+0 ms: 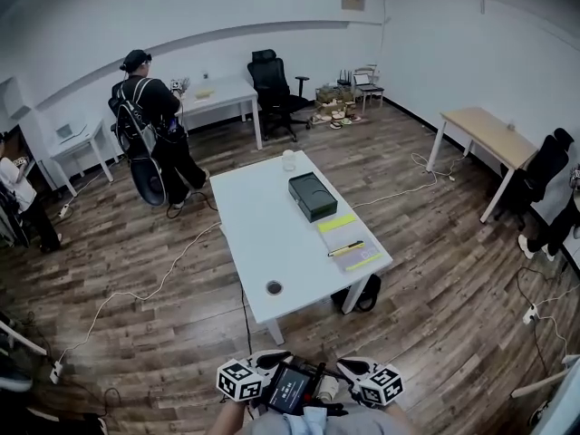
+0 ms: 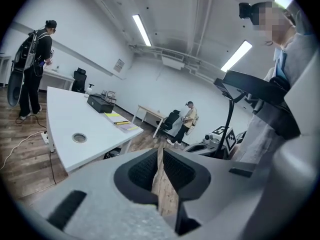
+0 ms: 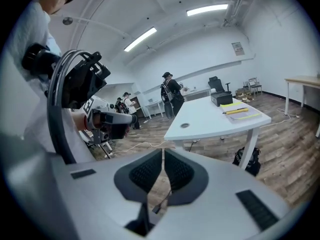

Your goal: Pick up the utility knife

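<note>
The utility knife (image 1: pixel 345 248), yellow and black, lies on yellow papers near the right edge of the white table (image 1: pixel 272 234). It also shows small and far off in the left gripper view (image 2: pixel 121 122) and in the right gripper view (image 3: pixel 235 111). Both grippers hang low, close to my body and short of the table's near end. My left gripper (image 1: pixel 270 362) (image 2: pixel 159 171) has its pads almost together with nothing between them. My right gripper (image 1: pixel 352 367) (image 3: pixel 163 170) is shut and empty too.
A black box (image 1: pixel 313 196), a white cup (image 1: pixel 289 159) and a round cable hole (image 1: pixel 274 288) are on the table. A black bag (image 1: pixel 362 295) sits under it. Cables (image 1: pixel 154 288) trail over the wood floor. A person with a backpack (image 1: pixel 149 125) stands at the back left, a wooden desk (image 1: pixel 489 134) at right.
</note>
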A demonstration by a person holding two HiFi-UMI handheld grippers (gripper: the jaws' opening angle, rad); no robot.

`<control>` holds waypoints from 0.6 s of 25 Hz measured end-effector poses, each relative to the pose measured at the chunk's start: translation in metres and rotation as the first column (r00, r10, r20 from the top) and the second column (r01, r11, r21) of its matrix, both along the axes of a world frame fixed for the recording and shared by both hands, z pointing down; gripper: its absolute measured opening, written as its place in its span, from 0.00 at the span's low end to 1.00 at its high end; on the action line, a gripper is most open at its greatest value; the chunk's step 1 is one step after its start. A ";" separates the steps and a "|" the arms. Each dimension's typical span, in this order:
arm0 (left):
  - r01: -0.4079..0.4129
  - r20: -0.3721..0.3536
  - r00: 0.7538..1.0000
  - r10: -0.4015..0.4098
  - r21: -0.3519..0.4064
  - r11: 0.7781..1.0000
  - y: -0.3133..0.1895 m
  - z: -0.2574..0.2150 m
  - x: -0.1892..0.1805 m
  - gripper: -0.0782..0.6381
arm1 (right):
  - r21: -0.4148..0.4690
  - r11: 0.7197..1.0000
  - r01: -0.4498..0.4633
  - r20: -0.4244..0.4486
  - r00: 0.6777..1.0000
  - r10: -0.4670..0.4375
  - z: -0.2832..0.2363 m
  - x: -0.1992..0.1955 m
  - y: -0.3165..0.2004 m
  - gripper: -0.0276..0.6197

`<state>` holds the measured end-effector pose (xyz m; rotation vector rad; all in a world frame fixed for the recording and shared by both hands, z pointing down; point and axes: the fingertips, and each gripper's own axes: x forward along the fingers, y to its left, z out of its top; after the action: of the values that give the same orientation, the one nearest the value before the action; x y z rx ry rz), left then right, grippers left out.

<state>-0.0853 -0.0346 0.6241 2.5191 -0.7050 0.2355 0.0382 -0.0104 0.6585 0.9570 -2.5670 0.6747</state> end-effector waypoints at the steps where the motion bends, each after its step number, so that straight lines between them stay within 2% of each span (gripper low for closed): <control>1: 0.003 0.000 1.000 -0.003 0.000 1.000 -0.007 -0.001 0.004 0.16 | 0.004 1.000 0.002 -0.002 1.000 -0.002 -0.002 0.004 -0.008 0.09; 8: 0.043 0.027 0.999 -0.043 -0.014 0.999 -0.051 -0.003 0.024 0.16 | 0.017 1.000 -0.013 -0.001 1.000 0.013 -0.012 0.043 -0.052 0.09; 15: 0.090 0.032 0.995 -0.091 0.029 0.995 -0.109 -0.010 0.049 0.16 | 0.051 0.998 -0.039 -0.012 0.999 0.039 -0.014 0.089 -0.099 0.09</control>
<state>-0.0362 -0.1438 0.6144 2.5069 -0.8392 0.2377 0.1270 -0.1099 0.6441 1.0267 -2.5717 0.6143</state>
